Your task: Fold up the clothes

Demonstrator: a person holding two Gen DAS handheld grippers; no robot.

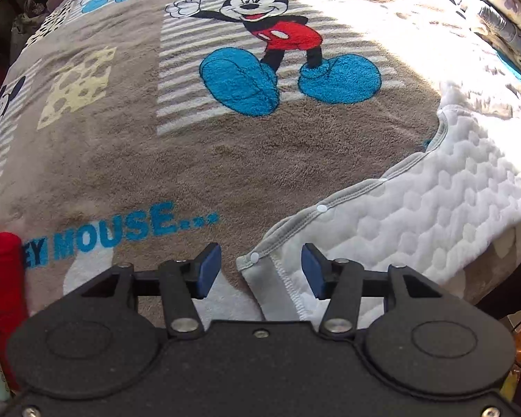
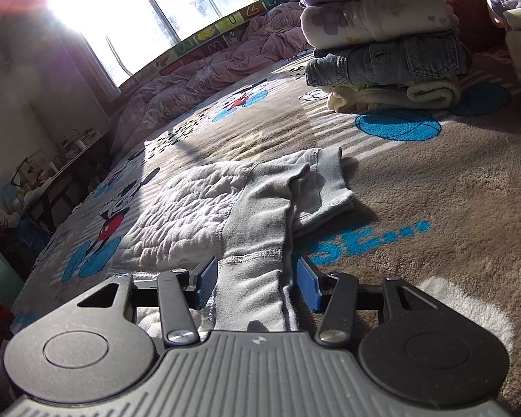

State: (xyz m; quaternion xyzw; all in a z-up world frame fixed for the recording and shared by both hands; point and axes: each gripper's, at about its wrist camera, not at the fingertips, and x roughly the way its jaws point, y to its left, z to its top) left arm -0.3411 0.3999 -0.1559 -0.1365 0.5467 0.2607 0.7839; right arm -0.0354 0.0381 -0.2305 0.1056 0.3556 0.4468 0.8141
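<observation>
The left tool is wide open, with a snap-button corner of the white top lying between its blue pads, not pinched. The right tool is open too, and a grey cuff of the same top lies between its pads, loose.

The top lies on the blanket of the bed, right in front of both tools. In the right view it looks partly doubled over, with a sleeve or flap laid across it. It could be halfway folded, or just lying bunched; I cannot tell which. It is not a neat small bundle now.

Farther off, past the right tool and to its right, sits a stack of folded clothes, with jeans in the middle. So some clothes are folded and piled.

Just ahead of the left tool, to its left, blue letters on the blanket read "EY MOUSE...". Farther out is a cartoon mouse in red shorts.
</observation>
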